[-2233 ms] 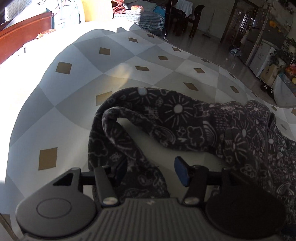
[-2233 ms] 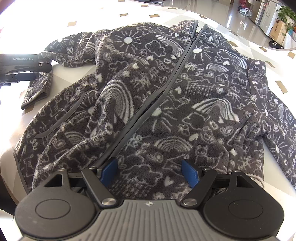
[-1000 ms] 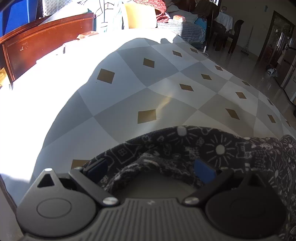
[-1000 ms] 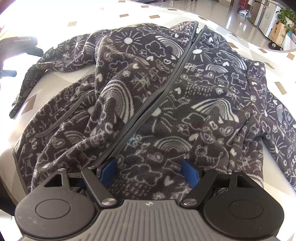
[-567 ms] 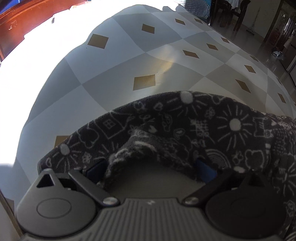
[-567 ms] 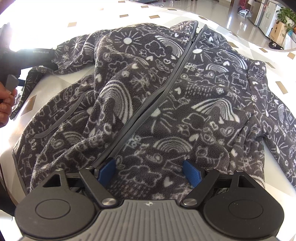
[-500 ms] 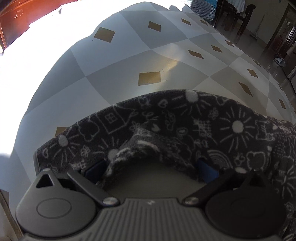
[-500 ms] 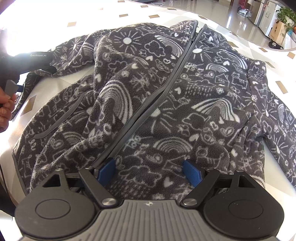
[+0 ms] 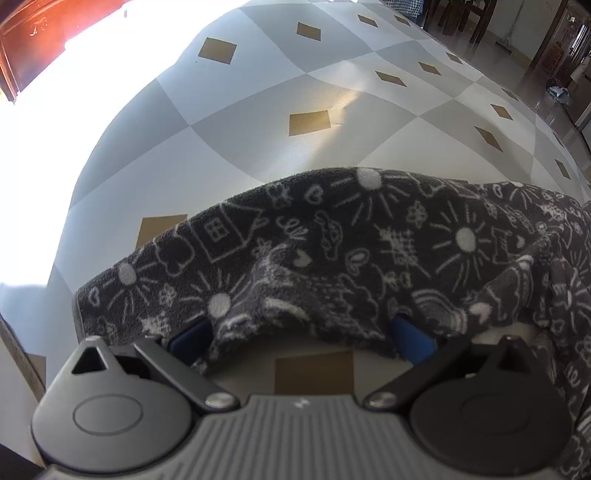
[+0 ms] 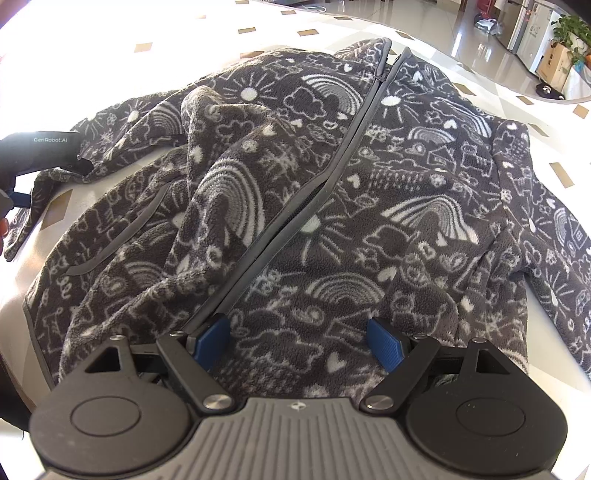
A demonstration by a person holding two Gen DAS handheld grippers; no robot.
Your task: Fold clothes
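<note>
A dark grey fleece jacket (image 10: 332,192) with white doodle print lies front up on the table, its zipper (image 10: 317,188) running down the middle. Its left sleeve (image 9: 332,251) stretches across the left wrist view. My left gripper (image 9: 301,334) is open, its blue pads either side of the sleeve's lower edge, which drapes over them. It also shows at the left edge of the right wrist view (image 10: 22,177). My right gripper (image 10: 297,341) is open and rests over the jacket's bottom hem, just right of the zipper.
The table (image 9: 258,122) has a grey and white checked cover with tan diamonds; strong sunlight washes out its left side. A wooden bed frame (image 9: 44,29) stands at the far left. Floor, cabinets and a potted plant (image 10: 569,26) lie beyond the table.
The left gripper has drawn the sleeve outward and straighter across the table, with more sleeve now lying over its pads. The right gripper and the jacket body have stayed in place.
</note>
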